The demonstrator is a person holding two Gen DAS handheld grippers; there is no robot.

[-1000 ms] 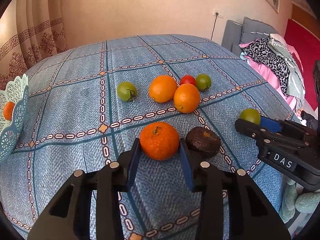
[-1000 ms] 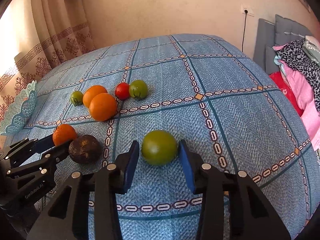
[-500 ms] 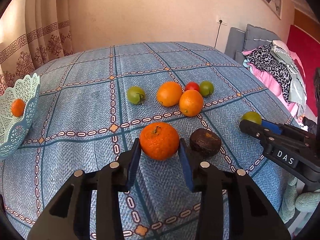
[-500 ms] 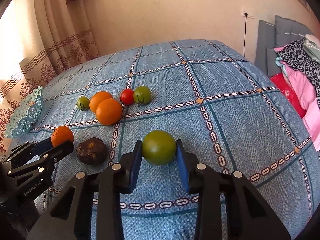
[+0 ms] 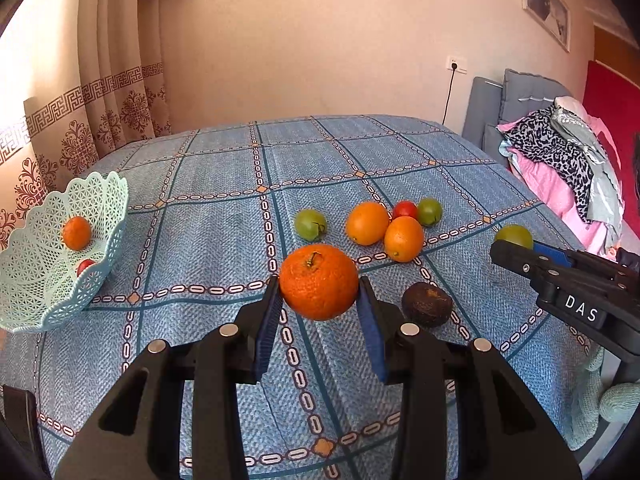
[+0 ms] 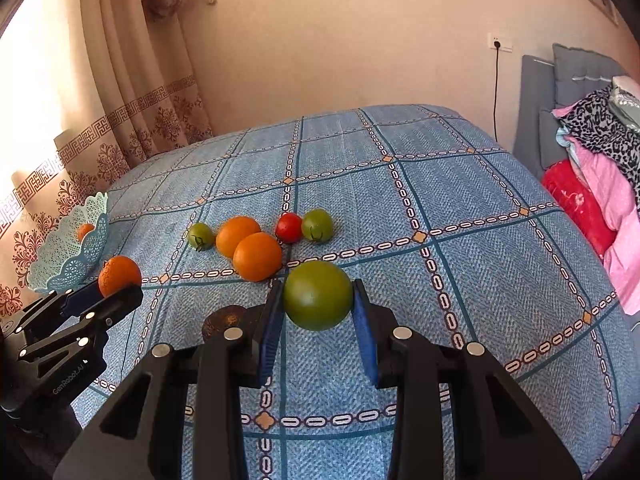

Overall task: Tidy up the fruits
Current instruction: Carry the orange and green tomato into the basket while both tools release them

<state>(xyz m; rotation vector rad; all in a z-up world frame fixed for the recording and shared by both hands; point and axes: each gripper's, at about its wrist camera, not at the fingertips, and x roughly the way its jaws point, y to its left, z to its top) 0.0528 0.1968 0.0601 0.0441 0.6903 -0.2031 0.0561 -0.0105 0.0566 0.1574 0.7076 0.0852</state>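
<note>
Left gripper (image 5: 319, 300): blue pads clamped on orange (image 5: 318, 281), raised off surface. Right gripper (image 6: 317, 300): pads clamped on green fruit (image 6: 317, 300), likewise raised.

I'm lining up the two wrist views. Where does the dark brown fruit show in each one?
Left wrist view: the dark brown fruit lies on the blue cloth, right of centre, just right of the held orange.
Right wrist view: the fruit sits low, left of centre, half hidden behind the right gripper.
Shared landmark: the mint lattice basket, far left in both.

Blue checked bed cover (image 5: 208, 236) under loose fruit (image 5: 366, 223), dark fruit (image 5: 427, 305), lattice basket (image 5: 102, 216).
</note>
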